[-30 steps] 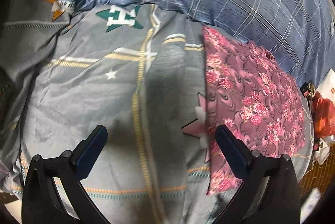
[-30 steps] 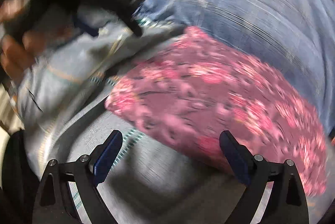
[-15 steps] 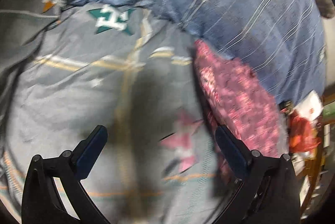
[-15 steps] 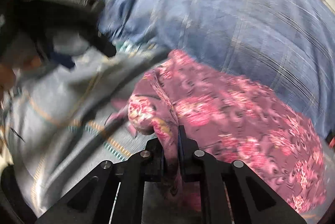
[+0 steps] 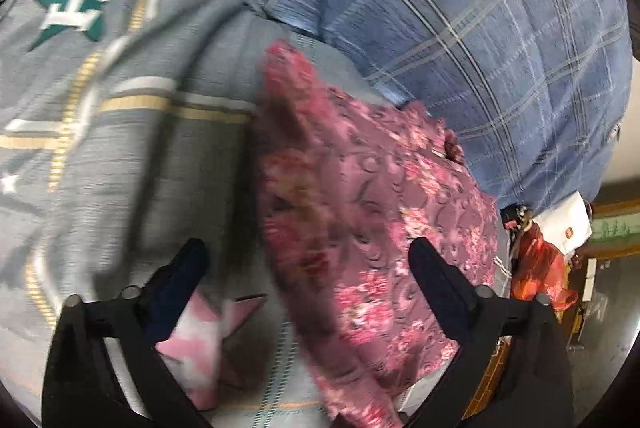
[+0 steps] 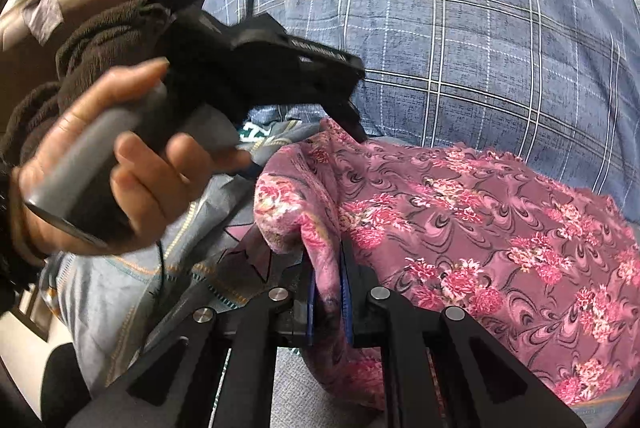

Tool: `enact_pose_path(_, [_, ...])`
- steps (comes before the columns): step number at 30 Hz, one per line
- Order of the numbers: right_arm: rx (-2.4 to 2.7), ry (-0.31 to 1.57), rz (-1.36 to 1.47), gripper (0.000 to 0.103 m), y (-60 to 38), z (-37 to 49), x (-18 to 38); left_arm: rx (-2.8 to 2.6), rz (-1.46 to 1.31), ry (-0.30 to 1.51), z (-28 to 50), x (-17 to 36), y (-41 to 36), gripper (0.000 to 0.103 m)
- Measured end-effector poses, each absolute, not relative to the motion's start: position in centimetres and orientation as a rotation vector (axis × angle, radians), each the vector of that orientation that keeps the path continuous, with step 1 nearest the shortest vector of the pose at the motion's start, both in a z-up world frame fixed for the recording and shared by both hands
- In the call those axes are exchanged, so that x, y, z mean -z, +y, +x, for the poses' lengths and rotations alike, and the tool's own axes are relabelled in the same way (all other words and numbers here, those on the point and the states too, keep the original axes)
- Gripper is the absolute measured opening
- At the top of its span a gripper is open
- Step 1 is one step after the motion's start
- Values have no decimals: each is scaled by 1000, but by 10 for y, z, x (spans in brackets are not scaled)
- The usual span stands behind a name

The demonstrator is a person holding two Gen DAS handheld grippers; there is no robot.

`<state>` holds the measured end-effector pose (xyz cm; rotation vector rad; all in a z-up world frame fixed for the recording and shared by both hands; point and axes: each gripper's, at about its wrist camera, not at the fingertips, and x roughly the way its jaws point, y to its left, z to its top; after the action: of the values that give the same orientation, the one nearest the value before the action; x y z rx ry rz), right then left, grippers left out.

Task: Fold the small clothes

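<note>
A pink and maroon floral garment [image 5: 372, 224] lies on the grey patterned bed sheet [image 5: 120, 147]; it also fills the right wrist view [image 6: 480, 228]. My right gripper [image 6: 328, 292] is shut on the garment's near left corner and lifts it into a fold. My left gripper [image 5: 308, 268] is open and empty, its fingers spread over the garment's left edge, just above it. In the right wrist view the left gripper's black body [image 6: 272, 67], held by a hand [image 6: 120, 167], hovers at the garment's far left corner.
A blue plaid quilt [image 5: 460, 27] is bunched along the far side of the bed [image 6: 480, 47]. A red bag [image 5: 540, 268] and small clutter lie past the bed's right edge. A pink star print [image 5: 200, 328] marks the sheet near my left fingers.
My right gripper closed on the garment's corner and raised it. My left gripper swung right over the garment's left edge and stays open.
</note>
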<state>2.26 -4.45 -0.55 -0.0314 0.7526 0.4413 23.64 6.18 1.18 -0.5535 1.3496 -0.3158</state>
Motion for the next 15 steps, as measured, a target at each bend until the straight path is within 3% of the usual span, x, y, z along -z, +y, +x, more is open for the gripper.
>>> enact_pose_path(1, [-448, 748, -22, 9, -47, 23, 6, 321, -543, 1349, 237, -13, 57, 79])
enact_pose_path(2, [-453, 746, -15, 9, -49, 22, 6, 327, -520, 1345, 237, -15, 50, 56])
enact_pose_path(4, [-463, 743, 11, 9, -54, 23, 6, 309, -408, 1334, 238, -24, 35, 24])
enact_pose_path(5, [-465, 739, 24, 9, -57, 22, 6, 288, -349, 1319, 237, -29, 30, 14])
enact_pose_path(6, [-467, 734, 41, 9, -60, 22, 4, 281, -315, 1303, 237, -33, 26, 10])
enact_pose_path(15, [-467, 682, 229, 8, -107, 17, -16, 297, -305, 1199, 222, -84, 3, 9])
